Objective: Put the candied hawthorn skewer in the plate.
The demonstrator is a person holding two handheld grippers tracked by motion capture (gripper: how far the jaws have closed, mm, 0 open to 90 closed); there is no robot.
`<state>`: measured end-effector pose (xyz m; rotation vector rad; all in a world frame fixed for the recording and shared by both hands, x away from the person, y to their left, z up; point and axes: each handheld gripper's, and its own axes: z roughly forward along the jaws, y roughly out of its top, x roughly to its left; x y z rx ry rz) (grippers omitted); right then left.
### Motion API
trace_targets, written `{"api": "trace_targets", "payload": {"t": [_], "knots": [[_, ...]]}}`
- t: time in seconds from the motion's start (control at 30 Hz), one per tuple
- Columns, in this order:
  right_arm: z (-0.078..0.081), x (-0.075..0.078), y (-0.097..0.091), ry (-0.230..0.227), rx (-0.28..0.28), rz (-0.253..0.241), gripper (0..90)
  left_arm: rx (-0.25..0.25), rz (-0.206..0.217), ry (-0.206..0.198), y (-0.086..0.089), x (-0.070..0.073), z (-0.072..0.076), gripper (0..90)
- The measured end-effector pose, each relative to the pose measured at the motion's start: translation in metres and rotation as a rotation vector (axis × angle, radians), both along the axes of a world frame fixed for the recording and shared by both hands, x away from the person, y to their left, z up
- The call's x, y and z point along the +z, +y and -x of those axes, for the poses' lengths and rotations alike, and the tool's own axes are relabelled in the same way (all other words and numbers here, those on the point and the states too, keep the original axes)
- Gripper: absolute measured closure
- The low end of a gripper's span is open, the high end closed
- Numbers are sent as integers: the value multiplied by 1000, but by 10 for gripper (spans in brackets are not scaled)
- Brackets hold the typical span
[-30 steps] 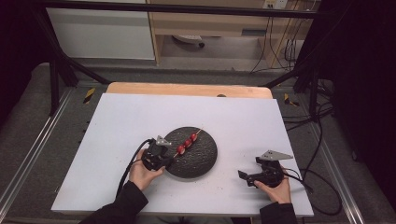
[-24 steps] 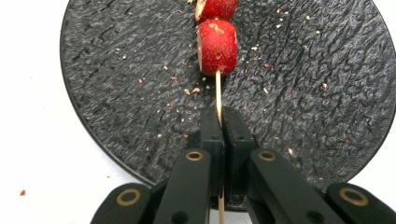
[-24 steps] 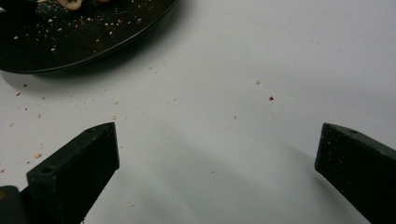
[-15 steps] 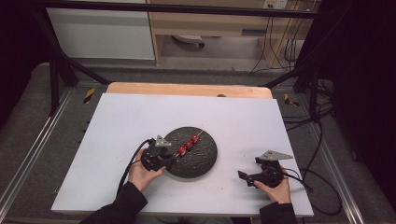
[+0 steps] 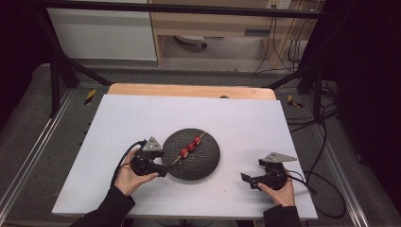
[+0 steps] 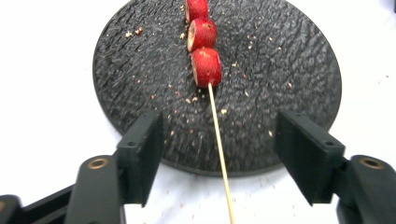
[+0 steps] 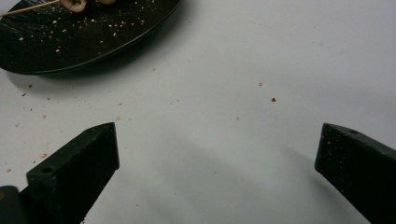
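Note:
A wooden skewer (image 5: pixel 190 146) with three red fruit pieces lies on a round black plate (image 5: pixel 205 163) in the middle of the white table. My left gripper (image 5: pixel 164 169) sits at the plate's left edge, pointing at it. In the left gripper view its jaws have just been opening. The bare stick (image 6: pixel 217 126) runs between them over the plate (image 6: pixel 280 70), and neither pad touches it. The fruit pieces (image 6: pixel 205 65) lie farther out. My right gripper (image 5: pixel 246 178) rests open on the table, right of the plate. Its jaws (image 7: pixel 215 154) stand wide over bare table.
Crumbs are scattered on the plate (image 7: pixel 93 37) and on the white table (image 5: pixel 142 118) around it. A wooden strip (image 5: pixel 189 90) edges the table's far side. Cables (image 5: pixel 321 189) trail off the right edge.
My left gripper has opened, let go of the skewer stick, and drawn back a little to the left. The skewer stays on the plate. The right gripper has not moved.

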<state>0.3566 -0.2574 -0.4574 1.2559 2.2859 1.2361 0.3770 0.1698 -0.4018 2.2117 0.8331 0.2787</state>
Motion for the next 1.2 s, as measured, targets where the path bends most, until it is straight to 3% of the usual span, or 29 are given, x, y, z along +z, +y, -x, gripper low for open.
{"api": "trace_targets", "payload": {"t": [0.23,0.33,0.47,0.9,1.2], "knots": [[0,0,0,2,2,-6,6,17,-2,4,23,1,5,159],[0,1,0,1,8,-8,5,46,-23,-8,34,-2,8,108],[1,1,0,3,19,-9,5,78,3,-9,50,-8,12,79],[1,0,0,9,43,2,6,153,62,-18,91,-38,26,65],[2,-2,1,16,48,5,6,158,54,-21,104,-51,32,66]]}}
